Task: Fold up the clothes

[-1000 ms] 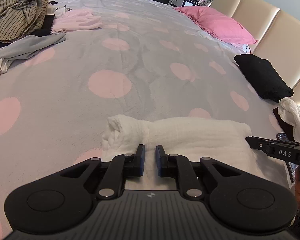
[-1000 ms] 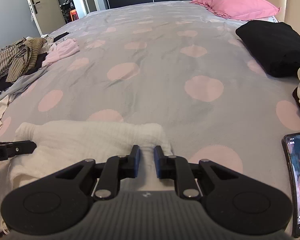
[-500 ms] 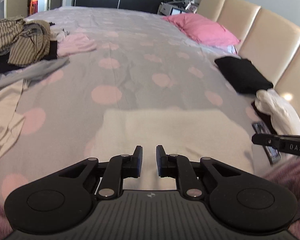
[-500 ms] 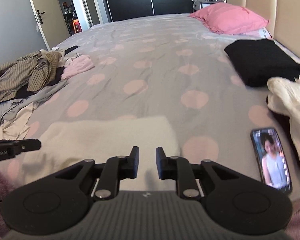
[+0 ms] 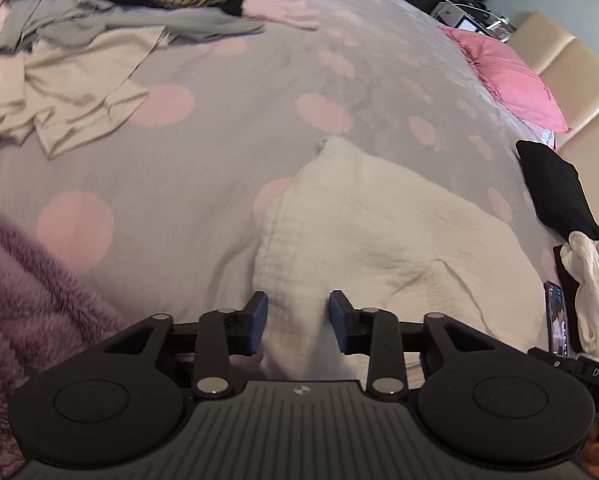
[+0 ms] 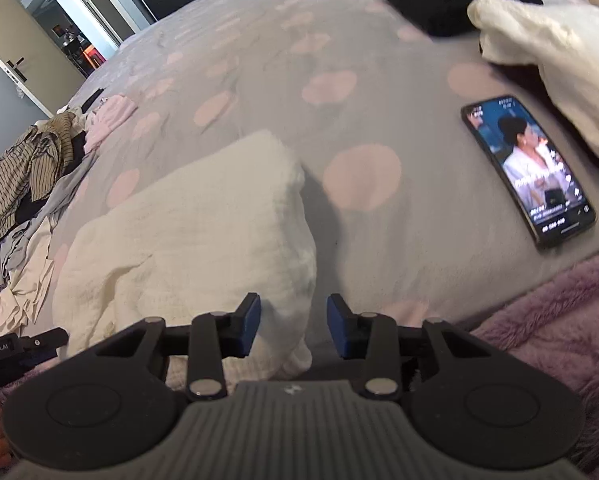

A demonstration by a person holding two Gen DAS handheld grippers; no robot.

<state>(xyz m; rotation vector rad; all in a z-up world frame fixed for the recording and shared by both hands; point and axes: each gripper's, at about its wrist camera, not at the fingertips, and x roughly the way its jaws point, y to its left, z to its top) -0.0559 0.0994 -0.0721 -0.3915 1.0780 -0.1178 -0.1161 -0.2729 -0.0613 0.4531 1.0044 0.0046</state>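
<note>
The white garment [image 5: 379,240] lies folded on the grey bedspread with pink dots [image 5: 203,152], filling the lower middle of the left wrist view and the lower left of the right wrist view [image 6: 203,232]. Its near edge runs down between the fingers of both tools.

The left gripper [image 5: 298,322] has just been opening: its blue pads [image 5: 257,320] stand apart with a fold of the white cloth in the gap, and they do not seem to press on it. The right gripper [image 6: 293,324] has likewise just been opening; its jaws are apart, the corner of the garment lies between them nearer the left pad, and bare gap shows beside the right pad.

In the upper left of the left wrist view sits a heap of unfolded clothes [image 5: 79,32], striped, grey and cream pieces mixed together. A pink pillow [image 5: 507,76] lies at the upper right, and a folded black garment [image 5: 555,188] at the right edge, with a crumpled white piece [image 5: 591,280] below it. A phone [image 6: 527,172] with its screen lit rests on the bedspread at the right of the right wrist view. A purple fluffy fabric [image 5: 27,300] fills the lower left of the left view and the lower right of the right view [image 6: 547,320]
</note>
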